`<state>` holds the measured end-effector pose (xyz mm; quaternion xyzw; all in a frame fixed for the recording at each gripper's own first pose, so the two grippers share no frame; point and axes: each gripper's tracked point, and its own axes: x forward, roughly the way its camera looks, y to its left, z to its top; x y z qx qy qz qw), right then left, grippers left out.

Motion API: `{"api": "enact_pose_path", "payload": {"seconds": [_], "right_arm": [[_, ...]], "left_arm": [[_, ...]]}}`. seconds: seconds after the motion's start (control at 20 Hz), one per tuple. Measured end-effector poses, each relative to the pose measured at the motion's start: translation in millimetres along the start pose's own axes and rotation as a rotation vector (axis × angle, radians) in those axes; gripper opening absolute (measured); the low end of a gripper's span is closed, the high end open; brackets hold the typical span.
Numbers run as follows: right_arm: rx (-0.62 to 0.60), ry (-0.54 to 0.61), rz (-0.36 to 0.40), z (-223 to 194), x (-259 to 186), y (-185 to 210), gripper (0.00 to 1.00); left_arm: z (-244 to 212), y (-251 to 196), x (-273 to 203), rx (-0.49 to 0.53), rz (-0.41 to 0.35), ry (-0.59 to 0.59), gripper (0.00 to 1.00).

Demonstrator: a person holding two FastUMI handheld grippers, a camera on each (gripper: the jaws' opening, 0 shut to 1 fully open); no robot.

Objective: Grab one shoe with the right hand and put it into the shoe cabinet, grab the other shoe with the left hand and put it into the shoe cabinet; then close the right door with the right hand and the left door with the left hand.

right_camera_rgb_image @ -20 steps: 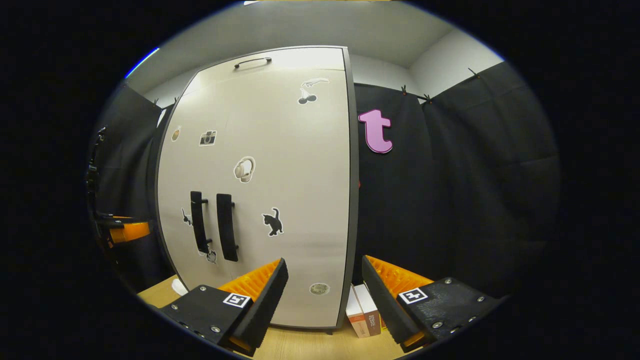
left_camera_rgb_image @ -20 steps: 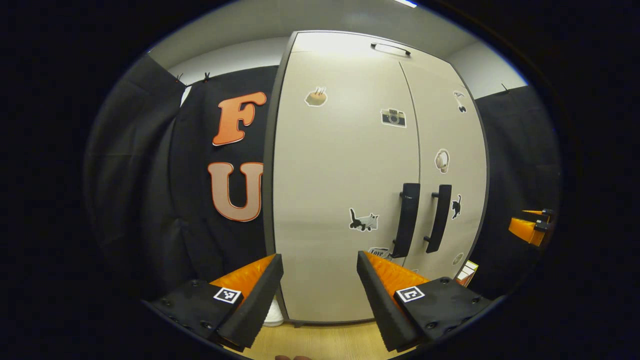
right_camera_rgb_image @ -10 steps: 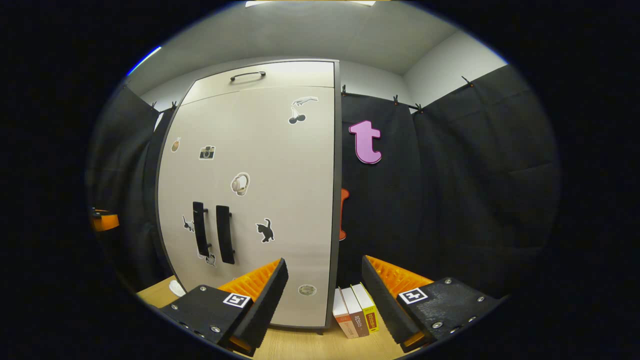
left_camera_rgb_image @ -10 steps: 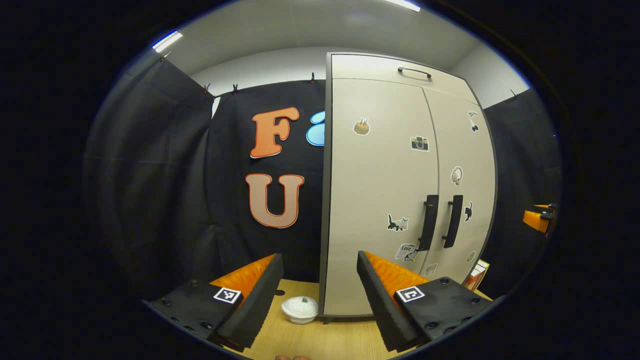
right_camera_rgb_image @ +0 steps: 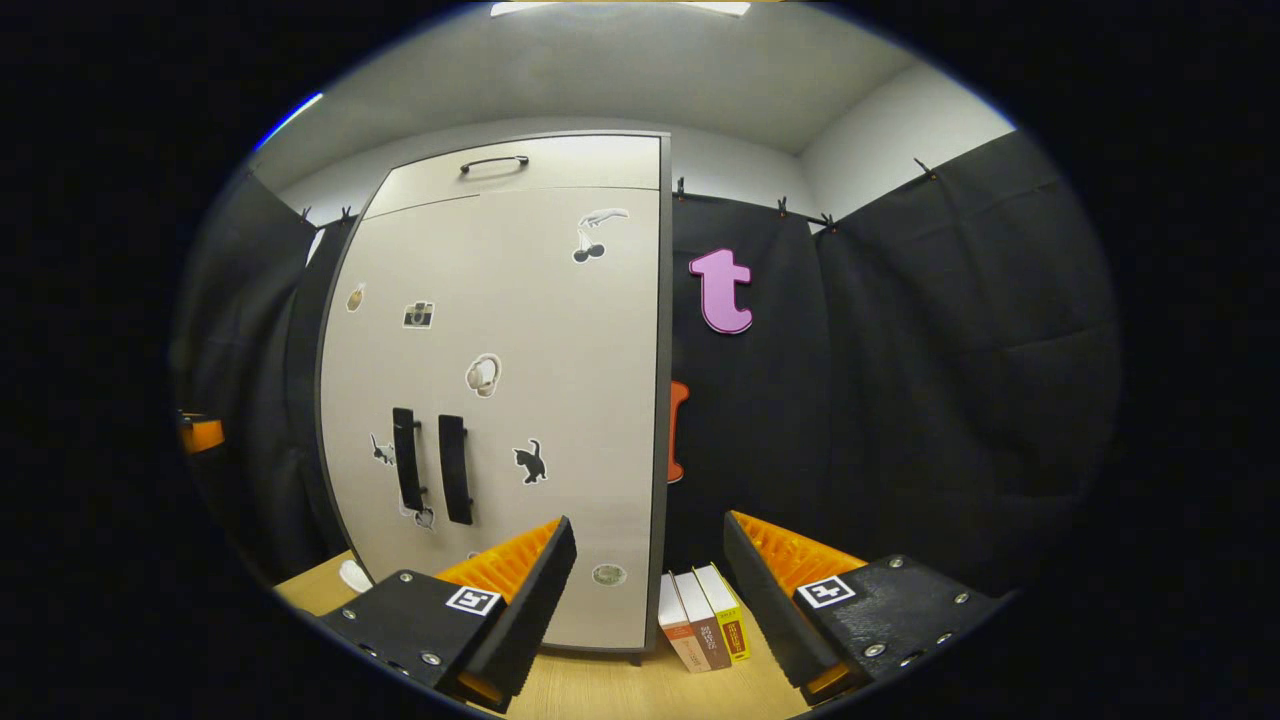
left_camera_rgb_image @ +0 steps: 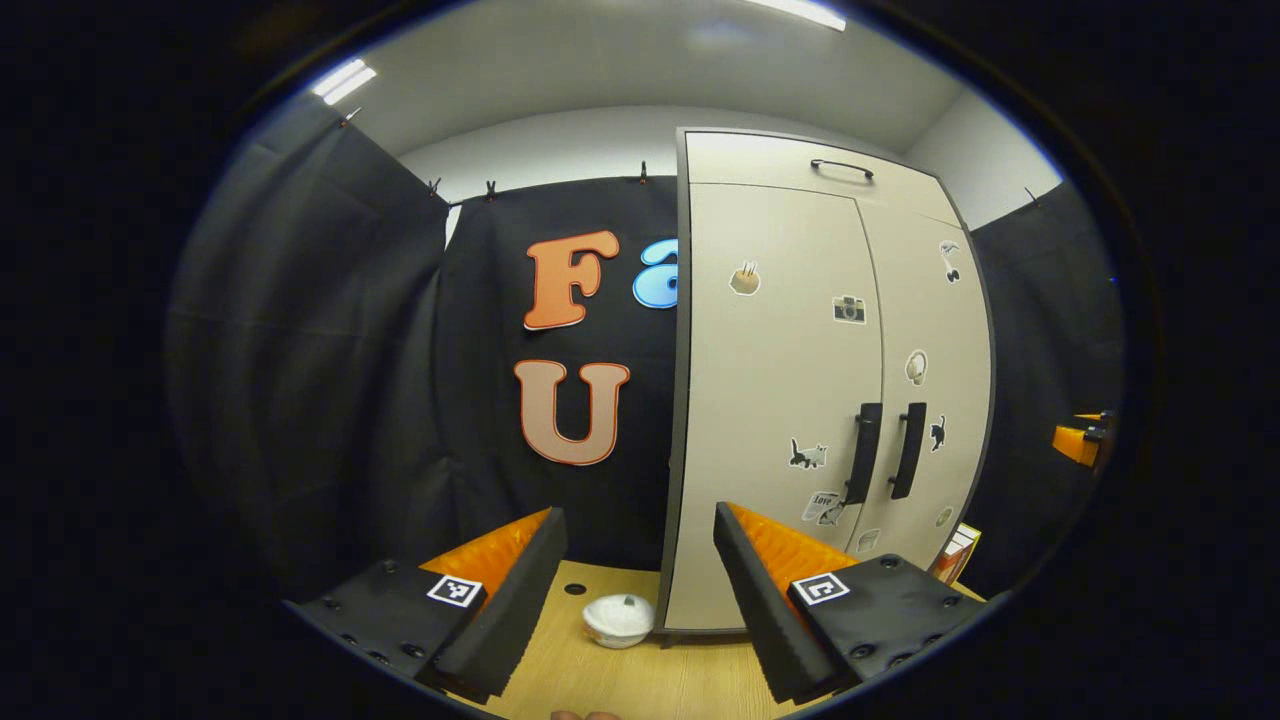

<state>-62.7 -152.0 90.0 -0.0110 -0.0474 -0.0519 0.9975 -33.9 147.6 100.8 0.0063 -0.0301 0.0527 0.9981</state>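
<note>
Now both doors of the shoe cabinet (left_camera_rgb_image: 780,400) sit closed, each gripper empty, released.

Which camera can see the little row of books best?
The right gripper view. Three books stand upright on the wooden table, just right of the shoe cabinet, spines facing us. In the left gripper view, one corner peeks out beside the cabinet's far edge.
</note>
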Motion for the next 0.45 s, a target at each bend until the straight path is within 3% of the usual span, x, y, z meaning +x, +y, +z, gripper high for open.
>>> {"api": "enact_pose_path", "payload": {"seconds": [0.25,0.3,0.45], "right_arm": [[0.004,-0.014,0.005,7,-9,1,0.92],[0.004,-0.016,0.005,8,-10,1,0.99],[0.006,-0.021,0.005,10,-16,0,0.99]], "left_arm": [[7,1,-10,-0.007,-0.005,-0.010,0.96],[8,2,-12,-0.006,-0.003,-0.012,0.96],[10,2,-16,-0.010,-0.002,-0.015,0.96]]}}
